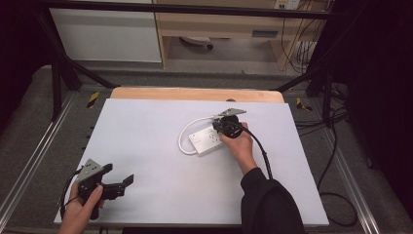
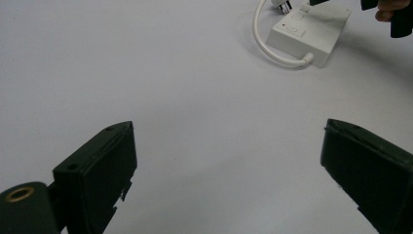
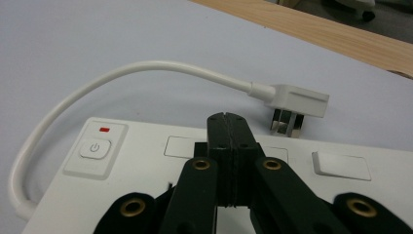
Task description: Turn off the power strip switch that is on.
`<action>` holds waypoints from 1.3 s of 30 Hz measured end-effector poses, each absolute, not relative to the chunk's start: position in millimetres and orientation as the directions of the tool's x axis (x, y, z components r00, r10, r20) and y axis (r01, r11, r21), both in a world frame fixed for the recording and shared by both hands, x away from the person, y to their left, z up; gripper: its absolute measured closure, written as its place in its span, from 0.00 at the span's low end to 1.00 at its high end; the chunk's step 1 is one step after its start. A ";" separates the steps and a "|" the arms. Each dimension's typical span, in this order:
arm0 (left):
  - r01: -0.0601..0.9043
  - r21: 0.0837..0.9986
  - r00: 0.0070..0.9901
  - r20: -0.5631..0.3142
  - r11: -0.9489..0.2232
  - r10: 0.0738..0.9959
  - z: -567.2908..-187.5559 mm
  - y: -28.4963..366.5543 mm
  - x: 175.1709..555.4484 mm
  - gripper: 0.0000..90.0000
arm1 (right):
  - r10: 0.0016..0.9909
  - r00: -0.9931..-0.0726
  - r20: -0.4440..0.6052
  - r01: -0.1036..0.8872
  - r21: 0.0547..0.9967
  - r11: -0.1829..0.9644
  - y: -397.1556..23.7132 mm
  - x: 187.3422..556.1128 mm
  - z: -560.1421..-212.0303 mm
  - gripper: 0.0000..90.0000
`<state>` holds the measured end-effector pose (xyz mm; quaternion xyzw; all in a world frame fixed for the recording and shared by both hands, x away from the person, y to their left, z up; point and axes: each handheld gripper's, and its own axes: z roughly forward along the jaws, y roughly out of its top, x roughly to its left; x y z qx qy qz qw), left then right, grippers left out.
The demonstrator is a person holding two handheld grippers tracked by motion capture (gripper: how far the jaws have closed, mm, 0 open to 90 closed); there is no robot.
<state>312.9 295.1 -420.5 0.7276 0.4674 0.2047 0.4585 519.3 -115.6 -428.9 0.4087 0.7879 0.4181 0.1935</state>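
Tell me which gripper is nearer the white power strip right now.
Right. The right gripper sits directly over the power strip, jaws shut; the left gripper hangs open at the table's near left corner, far off.

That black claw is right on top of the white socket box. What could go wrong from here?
The right gripper hangs shut above the power strip, beside its power button. If it pushes off-centre, the light strip might slide or tip on the smooth white board. The plug lies just beyond the tips, so a slip could knock it. The left gripper is far off and cannot steady anything.

black claws, brass-ringed screw holes, grey three-cornered plates; black cables, dark sleeve
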 end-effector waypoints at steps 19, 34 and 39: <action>0.493 0.858 0.482 -0.129 -0.147 0.867 -420.5 295.2 312.7 0.07 | 0.804 -0.593 0.043 0.486 0.816 0.315 -104.7 524.1 -437.8 1.00; 0.493 0.857 0.483 -0.128 -0.149 0.866 -420.5 294.9 312.6 0.07 | 0.808 -0.587 0.050 0.486 0.820 0.302 -104.4 523.5 -439.2 1.00; 0.494 0.857 0.484 -0.127 -0.151 0.866 -420.7 294.5 312.6 0.07 | 0.808 -0.586 0.054 0.485 0.822 0.297 -104.9 523.1 -439.9 1.00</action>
